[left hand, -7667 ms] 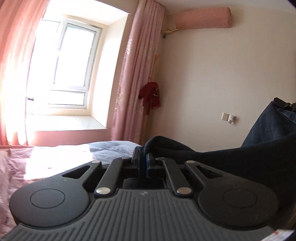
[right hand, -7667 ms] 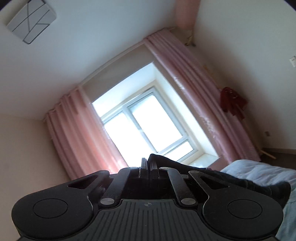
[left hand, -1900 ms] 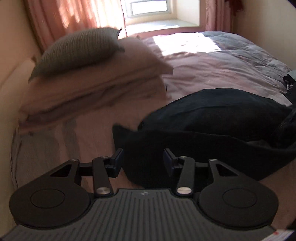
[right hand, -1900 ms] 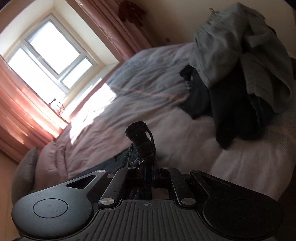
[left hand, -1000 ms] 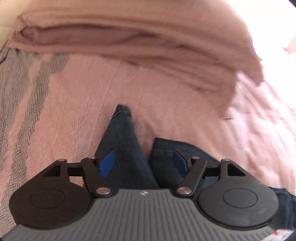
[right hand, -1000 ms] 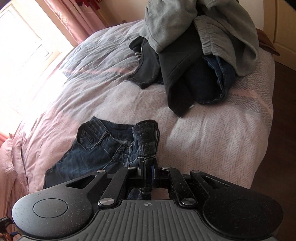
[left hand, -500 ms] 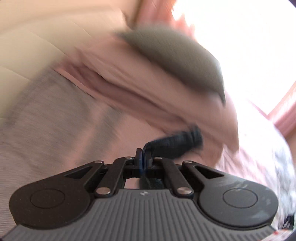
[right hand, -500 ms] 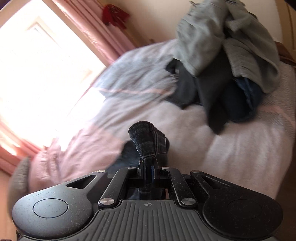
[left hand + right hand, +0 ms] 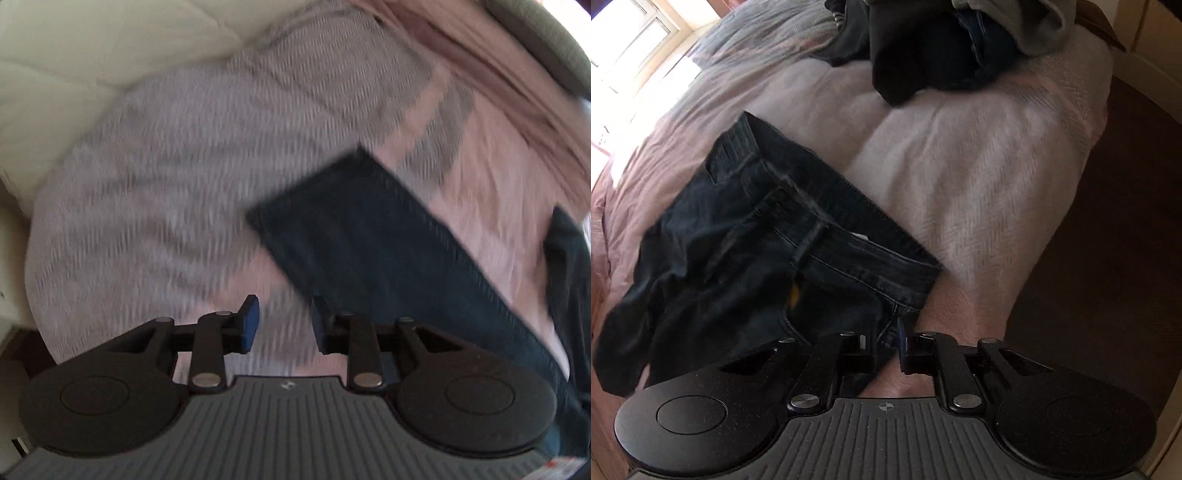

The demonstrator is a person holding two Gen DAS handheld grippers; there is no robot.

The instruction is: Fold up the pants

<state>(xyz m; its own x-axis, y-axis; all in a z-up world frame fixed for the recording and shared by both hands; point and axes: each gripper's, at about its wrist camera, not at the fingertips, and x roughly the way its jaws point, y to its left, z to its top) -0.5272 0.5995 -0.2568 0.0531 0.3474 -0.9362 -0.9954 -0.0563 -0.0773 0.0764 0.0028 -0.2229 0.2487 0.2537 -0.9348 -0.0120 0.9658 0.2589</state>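
Observation:
Dark blue jeans (image 9: 768,236) lie on the bed, waistband toward the bed's edge and legs running off to the left. My right gripper (image 9: 885,345) sits low at the waistband's near corner, open by a narrow gap, with the denim's edge lying between the fingertips. In the blurred left wrist view, one jeans leg (image 9: 369,229) lies flat across the bedspread, its hem pointing up and left. My left gripper (image 9: 285,321) hovers just short of that leg, open with nothing between its blue pads (image 9: 251,317).
A heap of grey and dark clothes (image 9: 945,48) sits at the far end of the pink and grey bedspread (image 9: 979,155). Dark floor (image 9: 1115,221) lies to the right of the bed. Stacked pink bedding (image 9: 509,74) and a cream headboard (image 9: 74,55) lie beyond the leg.
Both grippers were shut on the jeans half a second ago. The left has let go of the leg, which now lies flat. The right has come down to the bed and parted its jaws.

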